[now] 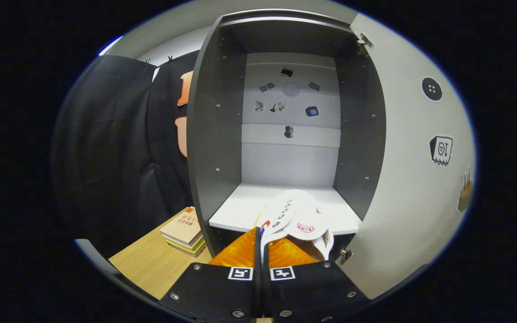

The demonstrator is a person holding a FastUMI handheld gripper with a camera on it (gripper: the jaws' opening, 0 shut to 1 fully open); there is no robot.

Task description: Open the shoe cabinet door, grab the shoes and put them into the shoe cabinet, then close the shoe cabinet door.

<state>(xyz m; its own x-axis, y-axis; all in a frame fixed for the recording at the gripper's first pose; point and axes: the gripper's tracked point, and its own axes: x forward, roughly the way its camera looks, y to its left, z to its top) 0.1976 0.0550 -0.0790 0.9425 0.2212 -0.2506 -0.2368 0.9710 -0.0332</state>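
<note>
The grey shoe cabinet point(216, 134) stands straight ahead with its door point(413, 179) swung open to the right. Its white shelf point(240, 211) lies just beyond my fingers. A white shoe point(296, 217) with a red logo hangs from my gripper point(260, 249), toe forward, over the shelf's front edge. The two fingers are pressed close together on the shoe's edge, which runs down between them. Small stickers dot the cabinet's back panel point(291, 157).
A stack of books point(184, 231) lies on the wooden table point(151, 264) to the left of the cabinet. Black cloth hangs behind on the left. The open door carries stickers and two hinges point(364, 44) along its inner edge.
</note>
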